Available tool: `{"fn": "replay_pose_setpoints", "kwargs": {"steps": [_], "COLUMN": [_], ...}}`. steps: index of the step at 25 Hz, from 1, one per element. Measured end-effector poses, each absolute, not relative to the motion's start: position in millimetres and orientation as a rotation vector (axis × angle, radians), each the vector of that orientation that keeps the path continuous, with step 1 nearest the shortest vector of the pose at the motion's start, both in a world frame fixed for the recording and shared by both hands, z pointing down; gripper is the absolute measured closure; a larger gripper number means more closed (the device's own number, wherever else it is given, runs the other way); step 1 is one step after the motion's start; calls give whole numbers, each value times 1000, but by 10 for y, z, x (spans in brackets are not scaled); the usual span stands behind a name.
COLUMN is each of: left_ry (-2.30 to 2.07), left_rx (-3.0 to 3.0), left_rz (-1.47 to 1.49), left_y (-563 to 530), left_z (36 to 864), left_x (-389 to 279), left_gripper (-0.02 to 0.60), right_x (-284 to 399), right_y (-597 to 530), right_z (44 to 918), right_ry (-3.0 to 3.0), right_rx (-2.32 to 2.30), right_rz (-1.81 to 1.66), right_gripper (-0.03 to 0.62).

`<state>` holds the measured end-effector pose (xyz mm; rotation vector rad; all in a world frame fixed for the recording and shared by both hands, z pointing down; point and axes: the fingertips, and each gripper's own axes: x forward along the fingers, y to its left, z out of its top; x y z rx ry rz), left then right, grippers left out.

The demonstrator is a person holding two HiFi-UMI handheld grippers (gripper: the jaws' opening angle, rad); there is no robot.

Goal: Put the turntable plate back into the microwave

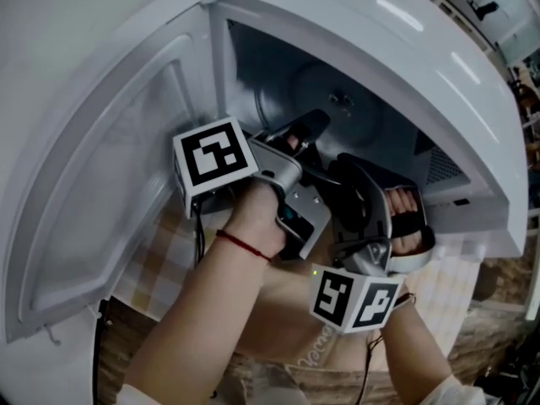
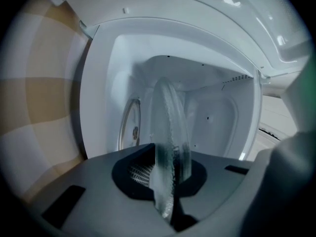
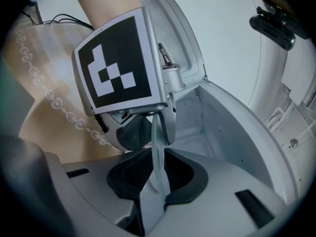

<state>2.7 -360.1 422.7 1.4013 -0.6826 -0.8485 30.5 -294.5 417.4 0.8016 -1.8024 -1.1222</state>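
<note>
The left gripper and the right gripper are each clamping shut on the rim of the glass turntable plate. They are holding it at the mouth of the microwave, reaching into its cavity, with the door standing wide open

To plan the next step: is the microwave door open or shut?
Open. The door stands swung aside, and the left gripper view looks into the cavity past the plate.

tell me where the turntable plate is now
Gripped edge-on by the left claw and right claw, the turntable plate sits centre of both gripper views, before the open microwave.
</note>
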Motion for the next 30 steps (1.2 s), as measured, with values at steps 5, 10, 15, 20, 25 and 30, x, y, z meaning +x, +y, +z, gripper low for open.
{"fn": "replay_pose_setpoints", "kwargs": {"steps": [5,10,15,20,25,30], "left_ry": [-692,-690,-731,-754,-768,-766], "left_rx": [1396,1385,1362,1338,1328,1330], "left_rz": [-824,-818,-808,-758,-743,-735], "left_y": [-3649,-3683,-3711,-3777,-3825,-3949], "left_z": [4264,4245,4278,4286,4311,4248], "left_x": [36,49,4,33,30,27], "left_gripper": [563,563,563,563,563,563], "right_x": [310,329,349,362,354,356], "right_y": [-2979,-2985,-2959,-3016,-3055,-3184], "right_z": [4210,4165,4136,4129,4144,4069], "right_ry": [-1802,-1806,-1808,-1788,-1783,-1757], "right_rx": [801,814,812,844,848,867], "right_rz": [-1097,-1048,-1042,-997,-952,-847], "right_gripper": [519,511,528,533,533,533]}}
